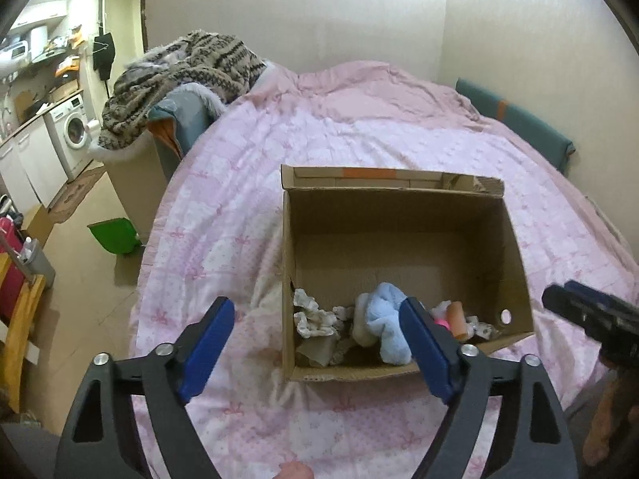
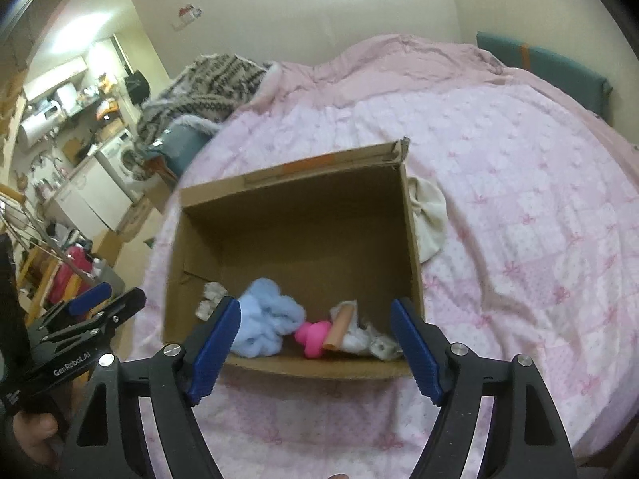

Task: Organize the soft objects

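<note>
Both grippers empty over the box [image 1: 515, 247].

Left gripper [image 1: 315, 343] and right gripper [image 2: 315, 343] are spread wide; toys [image 2: 265, 325] lie inside the box, near wall. We risk missing the cloth [image 2: 429, 219], half-hidden behind the box's right side.

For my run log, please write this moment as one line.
left claw: open, empty | right claw: open, empty | cardboard box: on bed, holds blue plush, pink toy | cream cloth: outside box

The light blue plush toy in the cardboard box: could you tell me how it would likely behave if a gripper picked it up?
The light blue plush toy looks fluffy and slumped, so it would probably squash and droop. It likely weighs little. Its fuzzy surface should resist slipping.
</note>
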